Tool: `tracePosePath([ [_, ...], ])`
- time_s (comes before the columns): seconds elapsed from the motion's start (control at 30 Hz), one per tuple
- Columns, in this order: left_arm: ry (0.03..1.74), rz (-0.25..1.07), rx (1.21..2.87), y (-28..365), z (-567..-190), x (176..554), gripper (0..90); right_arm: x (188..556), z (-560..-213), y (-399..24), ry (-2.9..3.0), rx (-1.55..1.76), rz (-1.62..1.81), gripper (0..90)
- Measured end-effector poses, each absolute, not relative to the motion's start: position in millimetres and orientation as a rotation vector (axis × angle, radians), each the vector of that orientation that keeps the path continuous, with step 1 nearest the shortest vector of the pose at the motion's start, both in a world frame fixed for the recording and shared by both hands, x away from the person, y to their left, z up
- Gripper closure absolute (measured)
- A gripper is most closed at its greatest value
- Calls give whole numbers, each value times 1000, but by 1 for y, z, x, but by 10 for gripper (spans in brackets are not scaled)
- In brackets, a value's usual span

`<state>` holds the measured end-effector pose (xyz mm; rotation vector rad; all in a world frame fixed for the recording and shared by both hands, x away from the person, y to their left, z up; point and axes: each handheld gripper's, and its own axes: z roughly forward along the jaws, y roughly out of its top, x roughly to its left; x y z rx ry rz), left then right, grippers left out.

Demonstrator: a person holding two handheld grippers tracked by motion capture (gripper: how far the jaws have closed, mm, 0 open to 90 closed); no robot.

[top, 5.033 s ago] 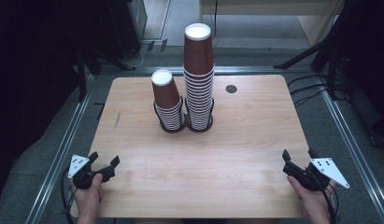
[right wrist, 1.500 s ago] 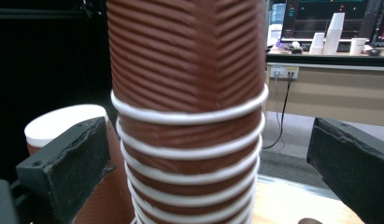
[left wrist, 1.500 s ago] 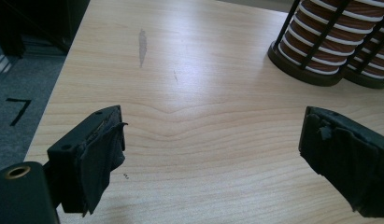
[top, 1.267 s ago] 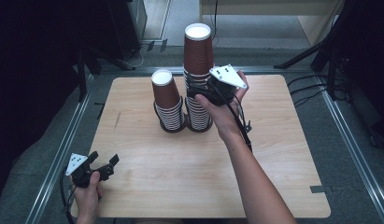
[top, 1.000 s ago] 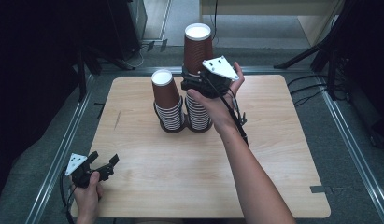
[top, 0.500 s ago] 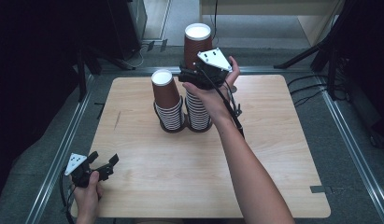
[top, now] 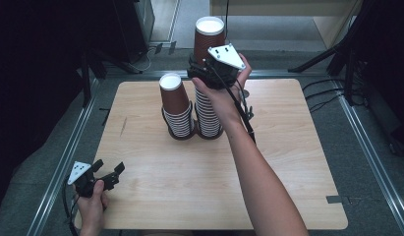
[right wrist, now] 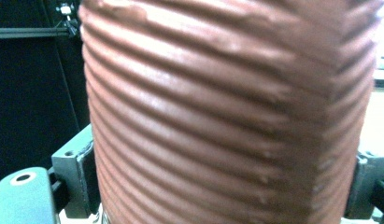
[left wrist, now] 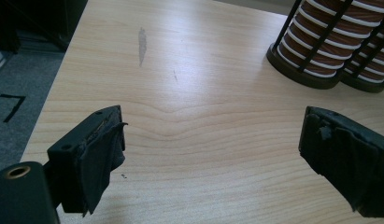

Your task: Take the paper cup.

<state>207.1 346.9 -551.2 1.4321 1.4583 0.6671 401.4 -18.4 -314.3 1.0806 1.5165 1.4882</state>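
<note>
Dark floor and black stands ring our pale wooden counter [top: 288,162]. From the high view, two stacks of ribbed brown paper cups stand upside down in round black wire holders at the far middle: the taller stack [top: 209,73] on the right, the shorter stack [top: 176,105] just beside it on the left. Our right tool [top: 202,74] has come in level from the right and sits against the upper cups of the taller stack, whose long axis runs straight up, so we judge the coming move is a lift along that axis. Its jaws have just been closing, with the top brown cup [top: 209,37] between them. Our left tool [top: 108,178] rests at the near left corner, well apart from both stacks.

Through the left gripper view, the jaws stand wide with bare counter between them, holding nothing; the holder bases [left wrist: 299,70] lie far right.

Through the right gripper view, the ribbed cup wall [right wrist: 227,112] sits between the two grey jaws, touching or nearly so on each side; we judge them clamped on it.
</note>
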Motion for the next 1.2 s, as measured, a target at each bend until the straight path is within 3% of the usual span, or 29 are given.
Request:
tracePosePath([
  [1.2,1457,673,1435,346,-551,207,74,383,-245,-46,1398,1021,1520,113],
])
